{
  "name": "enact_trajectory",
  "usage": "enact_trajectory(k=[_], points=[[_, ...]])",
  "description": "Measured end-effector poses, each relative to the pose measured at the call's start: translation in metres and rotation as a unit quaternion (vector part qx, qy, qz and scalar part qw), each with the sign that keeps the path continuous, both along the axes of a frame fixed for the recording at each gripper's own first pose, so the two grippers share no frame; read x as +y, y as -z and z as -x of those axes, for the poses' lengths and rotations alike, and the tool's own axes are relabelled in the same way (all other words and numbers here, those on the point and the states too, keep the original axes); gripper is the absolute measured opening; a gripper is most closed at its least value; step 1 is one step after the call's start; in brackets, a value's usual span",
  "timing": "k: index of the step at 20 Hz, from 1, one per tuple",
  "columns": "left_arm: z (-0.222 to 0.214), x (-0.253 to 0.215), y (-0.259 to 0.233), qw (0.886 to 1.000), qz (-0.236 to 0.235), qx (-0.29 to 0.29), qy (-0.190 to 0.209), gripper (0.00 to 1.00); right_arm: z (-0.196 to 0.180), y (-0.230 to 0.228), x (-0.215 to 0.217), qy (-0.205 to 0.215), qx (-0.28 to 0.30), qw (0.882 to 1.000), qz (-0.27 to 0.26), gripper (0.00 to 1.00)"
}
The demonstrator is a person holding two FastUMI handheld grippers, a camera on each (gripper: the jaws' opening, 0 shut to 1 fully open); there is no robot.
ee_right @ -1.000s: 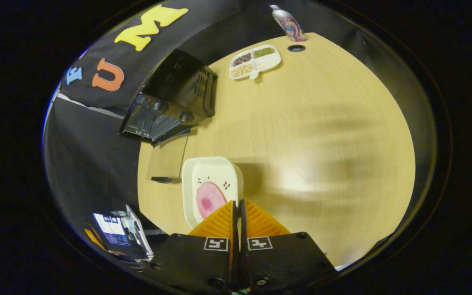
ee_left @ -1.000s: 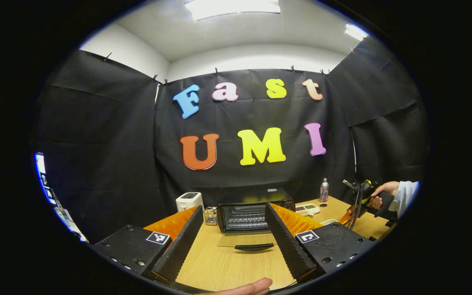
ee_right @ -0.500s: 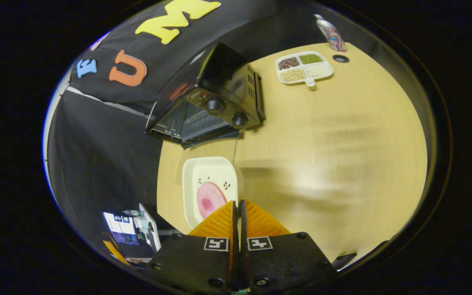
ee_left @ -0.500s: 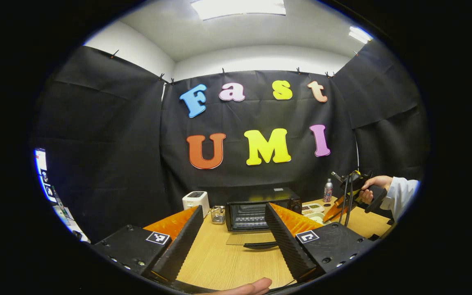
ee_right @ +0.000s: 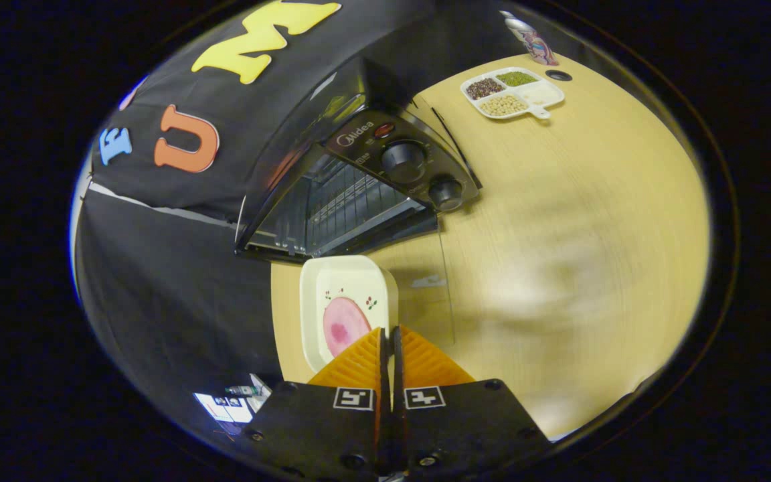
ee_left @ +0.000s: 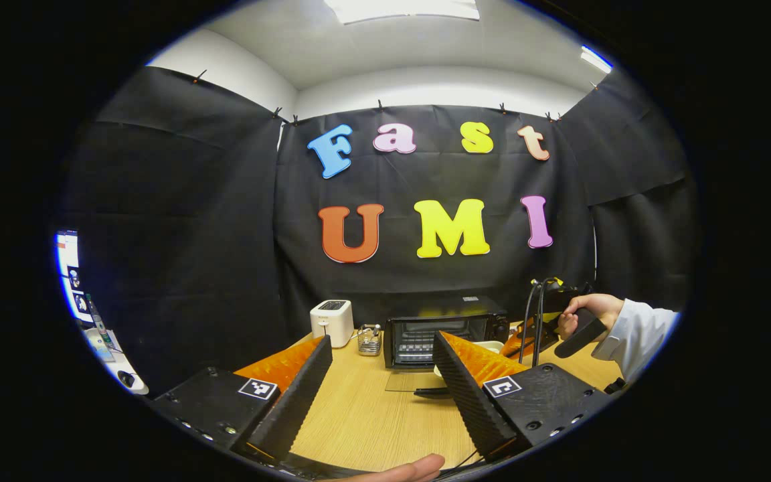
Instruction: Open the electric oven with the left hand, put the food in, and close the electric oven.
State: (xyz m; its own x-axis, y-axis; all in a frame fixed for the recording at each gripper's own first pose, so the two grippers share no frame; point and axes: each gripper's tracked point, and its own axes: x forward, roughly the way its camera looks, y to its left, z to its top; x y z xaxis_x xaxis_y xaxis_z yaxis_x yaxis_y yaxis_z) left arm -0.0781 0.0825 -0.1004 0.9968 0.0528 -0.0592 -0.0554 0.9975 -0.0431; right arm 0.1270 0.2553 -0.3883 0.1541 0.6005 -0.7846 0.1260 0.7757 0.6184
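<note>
Step in hand: the oven (ee_right: 359,194) stands open, so the judgement is that the food now goes in.
Right gripper (ee_right: 389,335): fingers pressed together on the near rim of the white dish (ee_right: 349,301), which it carries tilted just in front of the oven mouth, above the dropped glass door (ee_right: 425,281).
Food: a pink round slice (ee_right: 340,329) lying in the dish, close to the gripped edge.
Left gripper (ee_left: 375,375): fingers spread wide, holding nothing, hovering over the tabletop (ee_left: 372,422) well back from the oven.
Oven: black, wire rack (ee_right: 349,204) visible inside, knobs (ee_right: 404,159) to one side.
How to do it well: level the dish first so the slice cannot slide, aim for the rack's middle, clear the door edge, push in fully before letting go.
Risk: a one-edge grip may let the dish sag.
Nearby: divided snack tray (ee_right: 512,92), white toaster (ee_left: 332,321).
</note>
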Motion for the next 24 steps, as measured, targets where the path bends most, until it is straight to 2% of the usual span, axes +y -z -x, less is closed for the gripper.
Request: enact_trajectory(k=[5,8,10,11,15,17,19,20,21,22,24], points=[[-0.005,0.016,0.011,1.000,-0.006,0.007,-0.013,0.96,-0.015,0.004,0.057,0.090,0.009,0.995,-0.050,0.02],[-0.005,0.021,0.015,1.000,-0.008,0.001,-0.014,0.96,-0.036,0.024,0.072,0.162,-0.001,0.986,-0.046,0.04],[-0.006,0.029,0.021,1.000,-0.006,0.001,-0.021,0.96,-0.055,0.032,0.073,0.216,-0.024,0.975,-0.044,0.01],[-0.007,0.033,0.023,1.000,-0.005,0.001,-0.025,0.96,-0.062,0.032,0.072,0.244,-0.033,0.968,-0.047,0.04],[-0.013,0.049,0.036,0.999,-0.004,0.007,-0.039,0.96,-0.098,0.036,0.078,0.338,-0.067,0.937,-0.063,0.04],[-0.016,0.050,0.040,0.999,0.005,0.008,-0.033,0.96,-0.113,0.044,0.082,0.358,-0.084,0.928,-0.056,0.01],[-0.024,0.050,0.044,0.999,0.014,0.013,-0.027,0.96,-0.125,0.054,0.088,0.374,-0.092,0.921,-0.059,0.05],[-0.026,0.053,0.045,1.000,0.013,0.012,-0.025,0.96,-0.130,0.058,0.092,0.383,-0.094,0.917,-0.064,0.02],[-0.027,0.057,0.044,1.000,0.011,0.010,-0.027,0.96,-0.135,0.058,0.094,0.388,-0.101,0.914,-0.070,0.05],[-0.027,0.063,0.045,0.999,0.010,0.005,-0.035,0.96,-0.140,0.059,0.097,0.392,-0.109,0.910,-0.074,0.02],[-0.030,0.075,0.046,0.999,0.008,-0.004,-0.050,0.96,-0.149,0.058,0.102,0.397,-0.128,0.905,-0.086,0.05]])
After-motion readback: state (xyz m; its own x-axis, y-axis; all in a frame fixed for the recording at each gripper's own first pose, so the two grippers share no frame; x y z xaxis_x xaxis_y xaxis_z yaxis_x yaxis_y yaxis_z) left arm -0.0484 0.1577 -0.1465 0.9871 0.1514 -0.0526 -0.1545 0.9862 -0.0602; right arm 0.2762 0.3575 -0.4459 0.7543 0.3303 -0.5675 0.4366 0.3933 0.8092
